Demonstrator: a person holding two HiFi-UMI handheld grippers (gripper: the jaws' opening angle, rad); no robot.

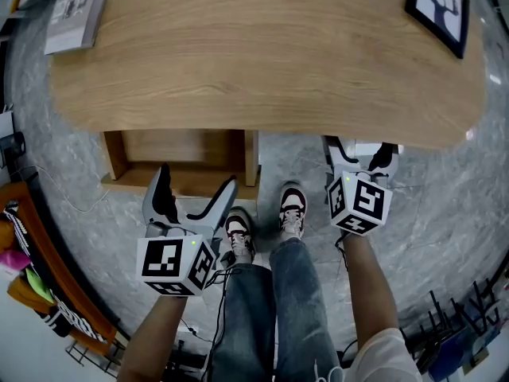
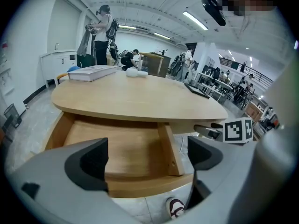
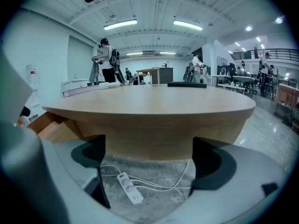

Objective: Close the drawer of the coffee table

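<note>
The wooden coffee table (image 1: pixel 262 54) fills the top of the head view. Its drawer (image 1: pixel 181 184) stands pulled out from under the near edge, empty inside. My left gripper (image 1: pixel 195 196) is open, its jaws just in front of the drawer's curved front panel (image 2: pixel 145 185) with nothing between them. The drawer's bare floor (image 2: pixel 117 146) shows in the left gripper view. My right gripper (image 1: pixel 362 156) is open too, held to the right of the drawer near the table's edge (image 3: pixel 154 120), apart from it.
A book (image 1: pixel 75 6) lies at the table's far left, a framed picture (image 1: pixel 437 6) at its far right. A power strip (image 3: pixel 130 188) with cables lies on the marble floor under the table. My shoes (image 1: pixel 291 209) stand close to the drawer. People stand in the background.
</note>
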